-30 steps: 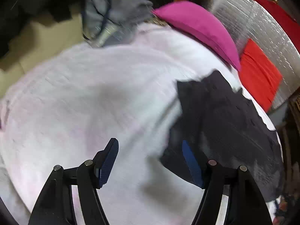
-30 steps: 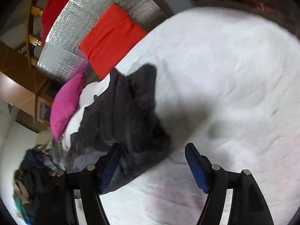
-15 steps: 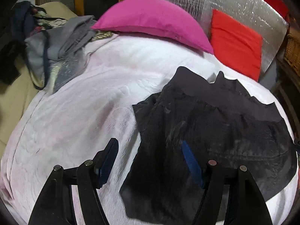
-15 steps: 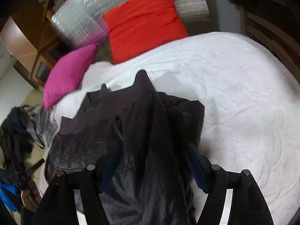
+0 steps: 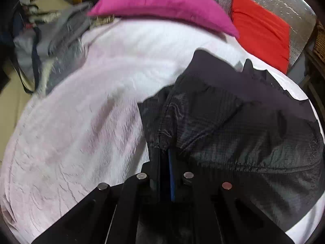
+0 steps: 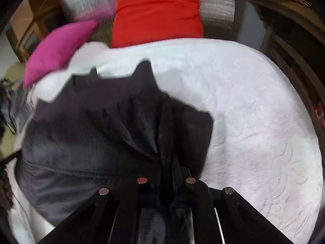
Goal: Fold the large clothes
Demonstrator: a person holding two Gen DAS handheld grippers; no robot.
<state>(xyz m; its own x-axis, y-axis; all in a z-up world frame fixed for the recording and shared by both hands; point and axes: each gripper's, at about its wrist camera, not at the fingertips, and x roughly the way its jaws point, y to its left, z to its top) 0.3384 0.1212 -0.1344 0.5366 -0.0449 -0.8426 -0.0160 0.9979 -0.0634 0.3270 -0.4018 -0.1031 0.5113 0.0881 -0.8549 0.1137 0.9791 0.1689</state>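
Garment [image 5: 233,122], dark, thin checked fabric, lies crumpled on the white bedspread [image 5: 81,122], on the side below the red pillow [image 5: 262,32]. My left gripper [image 5: 165,152] has just closed and pinches the garment's edge nearest the bare bedspread, fabric bunched between the pads. My right gripper [image 6: 166,160] has just closed too, clamped on a gathered fold of the garment, pleats fanning out from the jaws. Pink pillow [image 5: 162,6] sits at the bedspread's far edge, beside the red one. Grey clothes pile [image 5: 50,44] at the bedspread's far left corner.
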